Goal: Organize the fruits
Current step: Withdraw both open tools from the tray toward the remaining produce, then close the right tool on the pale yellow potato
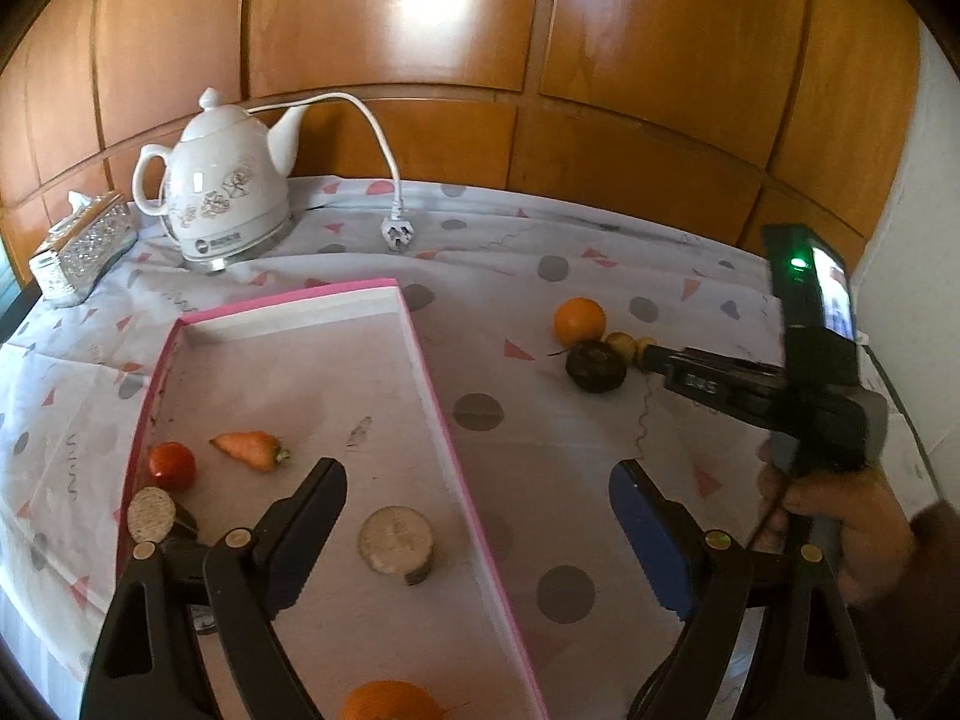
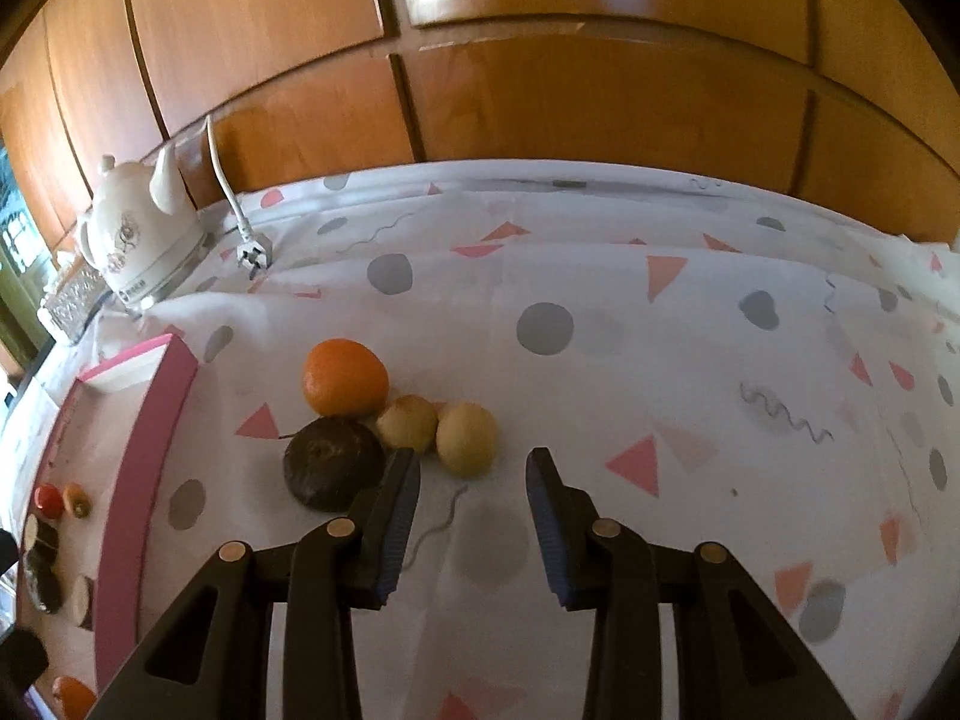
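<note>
In the shallow pink-rimmed cardboard tray [image 1: 420,348]: red tomato [image 1: 172,466], carrot piece [image 1: 252,449], orange, beneath spread, empty left gripper [image 1: 477,495] fingers. Left on tabletop: round orange tangerine [image 2: 344,376], dark fruit [image 2: 333,471], two yellow fruits [image 2: 466,438] just beyond released right gripper [image 2: 473,477] fingers; roughly half done

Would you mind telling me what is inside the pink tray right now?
Inside the pink tray lie a red tomato, a carrot piece, two cut log-like rounds and an orange. The left gripper covers the tray's near corner.
</note>
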Motion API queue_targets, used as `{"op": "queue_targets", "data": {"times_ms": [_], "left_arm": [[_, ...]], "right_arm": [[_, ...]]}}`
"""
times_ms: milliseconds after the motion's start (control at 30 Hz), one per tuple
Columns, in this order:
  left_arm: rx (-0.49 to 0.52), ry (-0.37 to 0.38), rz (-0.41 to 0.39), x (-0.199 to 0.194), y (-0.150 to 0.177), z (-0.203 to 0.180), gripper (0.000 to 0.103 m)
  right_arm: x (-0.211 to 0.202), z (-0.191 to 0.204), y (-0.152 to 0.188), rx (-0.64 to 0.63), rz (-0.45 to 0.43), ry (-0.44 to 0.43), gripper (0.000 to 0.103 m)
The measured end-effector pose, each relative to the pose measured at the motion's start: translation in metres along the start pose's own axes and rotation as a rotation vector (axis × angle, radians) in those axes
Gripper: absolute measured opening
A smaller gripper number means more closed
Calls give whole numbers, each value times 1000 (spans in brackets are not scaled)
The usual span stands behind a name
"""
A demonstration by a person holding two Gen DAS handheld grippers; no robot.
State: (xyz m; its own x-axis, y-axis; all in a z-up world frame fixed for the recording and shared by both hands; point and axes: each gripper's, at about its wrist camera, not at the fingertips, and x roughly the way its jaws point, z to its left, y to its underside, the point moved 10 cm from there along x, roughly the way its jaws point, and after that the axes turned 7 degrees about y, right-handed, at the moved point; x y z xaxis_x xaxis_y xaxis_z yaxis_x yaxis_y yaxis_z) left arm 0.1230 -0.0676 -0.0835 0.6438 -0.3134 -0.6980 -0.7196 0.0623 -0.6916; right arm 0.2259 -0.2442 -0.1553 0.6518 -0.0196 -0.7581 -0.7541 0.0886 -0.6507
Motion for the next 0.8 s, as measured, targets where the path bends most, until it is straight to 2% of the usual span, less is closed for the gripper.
{"op": "queue_targets", "data": {"times_ms": [67,200,233,267,433,533,600,800], "left_arm": [[5,6,-1,1,-1,-2,90],[1,19,2,5,-5,-6,90],[-1,22,4,6,-5,-7,90],[-4,25,6,7,-6,-8,90],[-15,35,19,16,-12,-13,89],[-32,48,45,27,-14,-18,85],[-47,57,64,35,-16,-22,78],[-87,69,118,66,-22,-36,72]], "right_arm": [[9,3,-1,-30,16,1,32],[20,5,-1,-50,26,-4,32],[23,6,-2,-53,31,-7,26],[25,6,-2,-58,33,-7,25],[21,-1,-1,-44,16,-12,25],[13,-14,6,-29,18,6,25],[9,-26,14,-16,26,34,25],[-1,-55,28,43,24,67,25]]}}
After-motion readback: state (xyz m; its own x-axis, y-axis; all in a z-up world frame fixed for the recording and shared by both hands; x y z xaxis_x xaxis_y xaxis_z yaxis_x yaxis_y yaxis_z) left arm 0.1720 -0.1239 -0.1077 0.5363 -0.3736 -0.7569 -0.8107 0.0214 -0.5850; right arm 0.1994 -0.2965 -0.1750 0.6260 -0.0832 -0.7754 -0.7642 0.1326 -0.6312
